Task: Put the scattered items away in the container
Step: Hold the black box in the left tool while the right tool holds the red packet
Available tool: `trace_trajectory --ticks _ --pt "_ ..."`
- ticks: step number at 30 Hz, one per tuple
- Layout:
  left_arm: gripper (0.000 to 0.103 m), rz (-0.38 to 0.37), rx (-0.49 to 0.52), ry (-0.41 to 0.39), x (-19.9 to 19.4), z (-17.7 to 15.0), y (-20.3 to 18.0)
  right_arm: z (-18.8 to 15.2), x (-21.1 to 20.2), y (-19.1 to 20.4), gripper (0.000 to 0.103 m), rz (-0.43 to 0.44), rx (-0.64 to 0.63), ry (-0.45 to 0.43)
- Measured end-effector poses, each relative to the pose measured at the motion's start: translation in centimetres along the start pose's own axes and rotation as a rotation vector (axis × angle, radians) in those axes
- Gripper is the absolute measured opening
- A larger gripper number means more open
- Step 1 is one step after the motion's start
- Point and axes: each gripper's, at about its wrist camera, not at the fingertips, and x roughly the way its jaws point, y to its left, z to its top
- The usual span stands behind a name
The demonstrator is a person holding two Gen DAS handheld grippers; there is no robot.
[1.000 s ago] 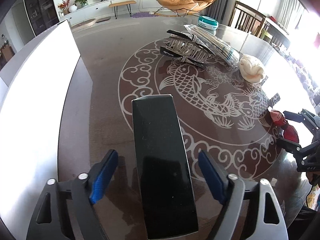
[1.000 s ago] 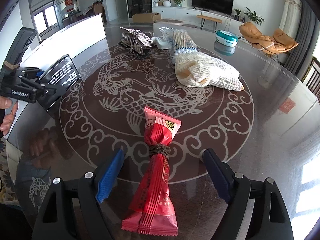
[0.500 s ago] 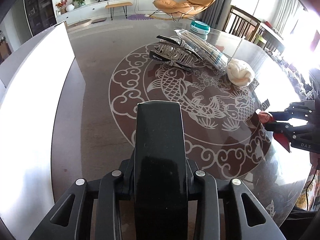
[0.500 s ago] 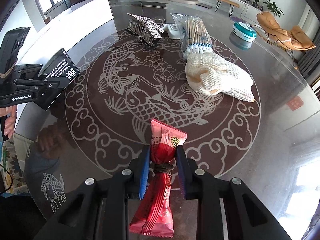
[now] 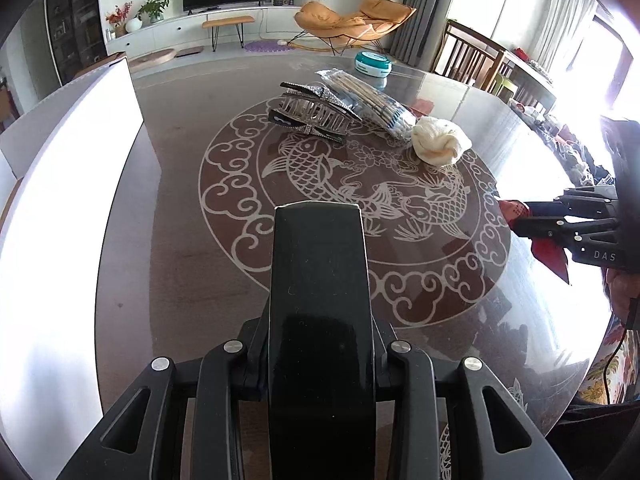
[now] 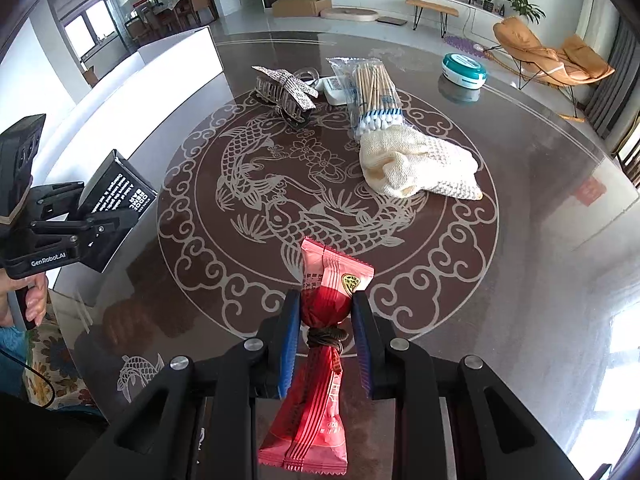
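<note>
A glossy black box (image 5: 318, 264) stands out between the fingers of my left gripper (image 5: 318, 356), which is shut on it just above the table. The right wrist view shows the same box (image 6: 120, 192) tilted in the left gripper (image 6: 96, 224), near the white container (image 6: 160, 76). My right gripper (image 6: 326, 320) is shut on a red snack packet (image 6: 332, 280) at its tied waist, and the packet's lower end hangs free. From the left wrist view the right gripper (image 5: 524, 216) holds the red packet (image 5: 550, 250) at the far right, and the white container (image 5: 68, 184) fills the left.
On the round table with the fish pattern (image 6: 520, 260) lie a glittery hair claw (image 6: 286, 92), a bag of cotton swabs (image 6: 372, 92), a cream knitted cloth (image 6: 416, 168), a small white box (image 6: 334, 86) and a teal round tin (image 6: 464, 68). A hand (image 6: 34, 300) grips the left handle.
Both grippers stood open around their items a second ago. Each has shut, the left on the black box and the right on the red packet, and both have risen off the table.
</note>
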Motion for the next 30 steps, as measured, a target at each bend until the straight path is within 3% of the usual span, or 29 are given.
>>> trace_trajectory --ticks 6,22,30 --pt "0.034 -0.017 -0.029 -0.009 -0.9 -1.8 0.5 -0.7 -0.2 0.2 0.026 0.012 0.024 -0.021" --pt "0.034 -0.016 -0.043 0.002 -0.6 -2.5 0.8 -1.1 -0.3 0.4 0.026 0.018 0.021 -0.028" --pt "0.034 -0.047 -0.069 -0.008 -0.8 -2.1 0.5 0.2 0.2 1.5 0.026 -0.038 -0.076 0.013"
